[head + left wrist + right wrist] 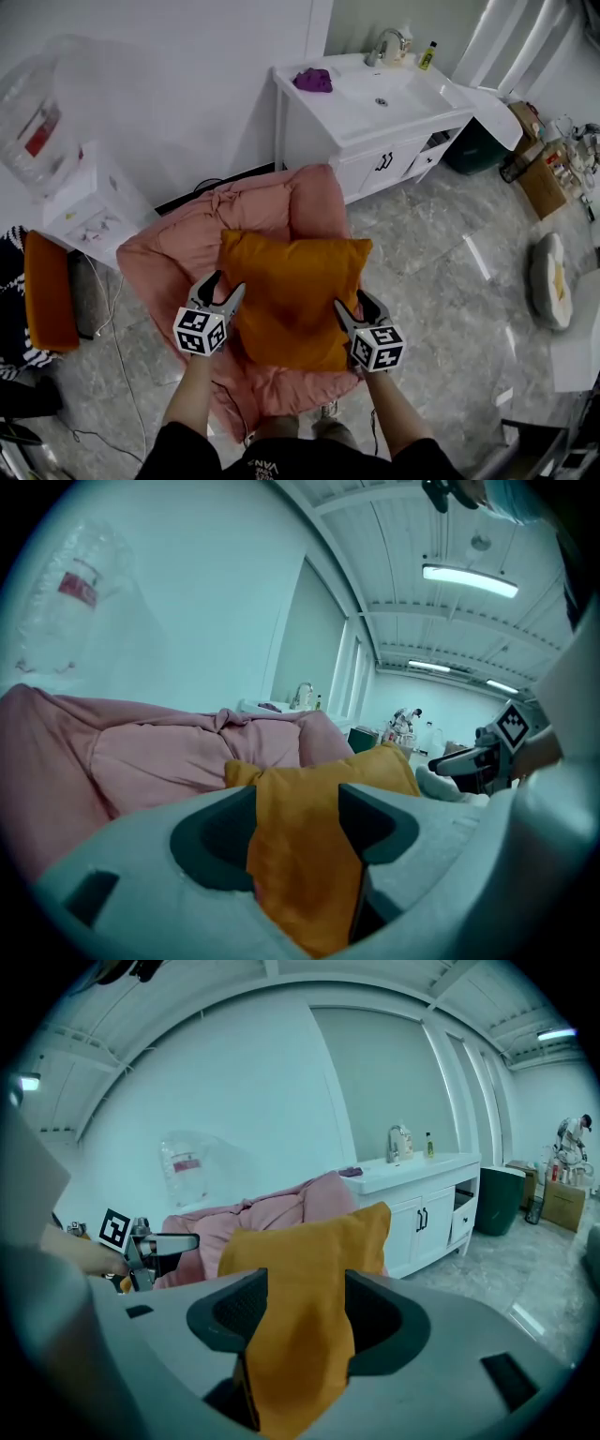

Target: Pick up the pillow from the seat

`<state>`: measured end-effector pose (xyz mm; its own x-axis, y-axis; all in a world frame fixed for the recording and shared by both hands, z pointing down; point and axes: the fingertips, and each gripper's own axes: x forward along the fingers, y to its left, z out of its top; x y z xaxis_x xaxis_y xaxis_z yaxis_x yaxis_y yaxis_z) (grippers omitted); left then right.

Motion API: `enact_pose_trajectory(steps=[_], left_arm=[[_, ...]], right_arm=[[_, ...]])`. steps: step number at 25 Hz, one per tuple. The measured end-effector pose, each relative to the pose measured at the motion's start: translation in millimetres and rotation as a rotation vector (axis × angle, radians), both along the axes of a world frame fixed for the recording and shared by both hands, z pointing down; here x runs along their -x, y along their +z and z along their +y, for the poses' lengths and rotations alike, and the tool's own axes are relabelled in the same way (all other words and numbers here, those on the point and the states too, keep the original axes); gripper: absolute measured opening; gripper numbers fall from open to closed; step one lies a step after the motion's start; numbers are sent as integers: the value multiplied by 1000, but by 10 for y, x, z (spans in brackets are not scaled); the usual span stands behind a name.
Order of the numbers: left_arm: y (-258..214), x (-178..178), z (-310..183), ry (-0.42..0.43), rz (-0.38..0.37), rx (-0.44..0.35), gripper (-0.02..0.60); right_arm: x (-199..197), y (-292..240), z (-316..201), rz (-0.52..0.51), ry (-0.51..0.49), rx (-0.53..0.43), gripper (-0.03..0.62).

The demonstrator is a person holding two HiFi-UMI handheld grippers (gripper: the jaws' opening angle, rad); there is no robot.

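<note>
An orange pillow (295,295) hangs over a pink bean-bag seat (253,211), gripped at both side edges. My left gripper (225,289) is shut on its left edge and my right gripper (354,305) on its right edge. In the left gripper view the orange fabric (319,780) is pinched between the jaws of the left gripper (298,817), with the pink seat (159,752) behind. The right gripper view shows the right gripper (305,1312) clamping the pillow (309,1241), which droops down through the jaws. The pillow's lower part is hidden behind the gripper bodies.
A white vanity cabinet (375,103) with a sink and a purple cloth (313,80) stands behind the seat. A water dispenser (84,202) and an orange cushion (47,291) are at the left. Boxes (544,178) and a white floor cushion (548,281) lie at the right.
</note>
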<state>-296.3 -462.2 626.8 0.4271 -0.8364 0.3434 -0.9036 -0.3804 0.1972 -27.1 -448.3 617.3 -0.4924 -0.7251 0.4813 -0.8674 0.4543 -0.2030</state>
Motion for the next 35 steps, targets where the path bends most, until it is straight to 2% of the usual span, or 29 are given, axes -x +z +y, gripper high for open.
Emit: enact_pose_trajectory(steps=[3,7,12,15,24,28,31,35], left_arm=[[145,13,-182,19,14,25,286],[425,-1,-321,54,46,100,307],[749,-11,-406,78,159,216,331],[870,-10,-466,78,239,254,348],[969,-38,-601,118,324,262,348],[973,-62,-594,109,349,243,347],[964,-93,-569,124,368,251,293],[925,-124,-502,122,357,250,230]], right_arm=[[-57,121,-108,18,15,19,245],[-140,303,-210,24,48,50,249],[-210,525,-317,-11,95,97,258],[-216,653,-374,-47,109,127,262],[-155,775,-486,-68,119,161,261],[-132,778,-454,-84,119,156,216],[-106,773,-424,-68,119,154,179],[-118,757,-349,-56,120,159,138]])
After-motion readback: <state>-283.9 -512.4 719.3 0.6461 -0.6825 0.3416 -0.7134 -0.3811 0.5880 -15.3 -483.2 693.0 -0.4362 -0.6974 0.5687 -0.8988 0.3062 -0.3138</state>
